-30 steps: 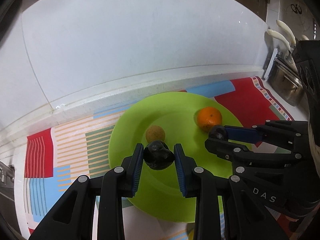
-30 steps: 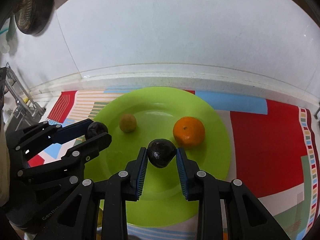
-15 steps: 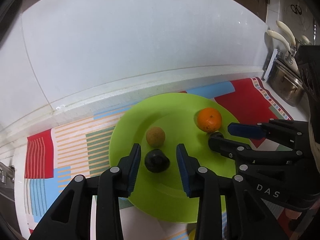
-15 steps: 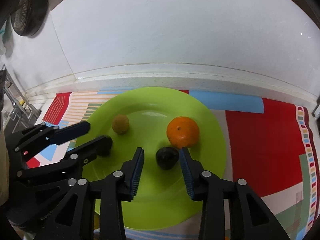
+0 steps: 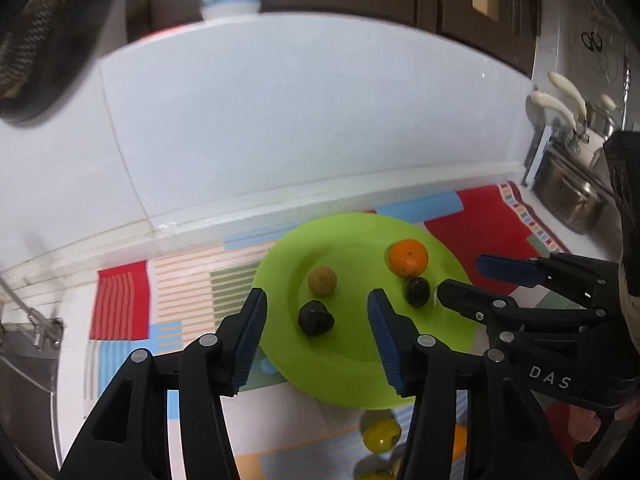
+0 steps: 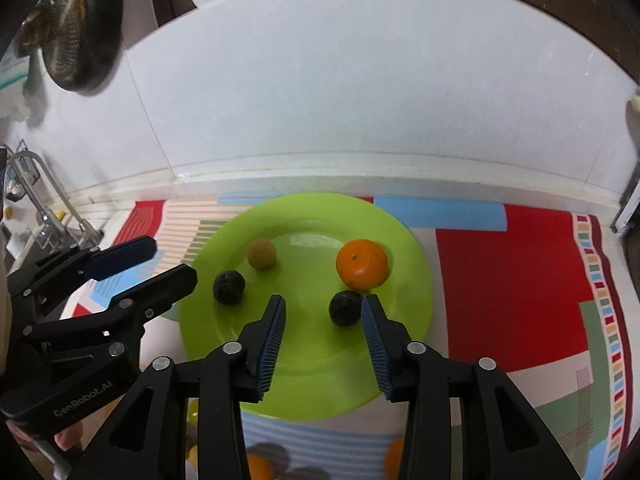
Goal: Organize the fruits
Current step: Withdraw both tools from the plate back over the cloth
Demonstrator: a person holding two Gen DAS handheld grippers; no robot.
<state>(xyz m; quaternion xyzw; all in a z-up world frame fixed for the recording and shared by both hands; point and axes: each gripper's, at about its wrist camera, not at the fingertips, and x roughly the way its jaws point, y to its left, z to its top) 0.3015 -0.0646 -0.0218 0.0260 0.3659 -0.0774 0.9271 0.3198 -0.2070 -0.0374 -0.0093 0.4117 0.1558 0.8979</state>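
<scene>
Green plate (image 6: pixel 404 236) sits on a striped mat (image 6: pixel 500 280) by the white wall. On it: an orange (image 6: pixel 362 264), a small tan fruit (image 6: pixel 261 254) & 2 dark fruits. Left gripper (image 5: pixel 317 309) has just been opening; its jaws stand apart w/ one dark fruit (image 5: pixel 315 318) lying loose between them. Right gripper (image 6: pixel 323 310) has just been opening too; the other dark fruit (image 6: pixel 346 308) lies loose on the plate between its tips, just under the orange.
</scene>
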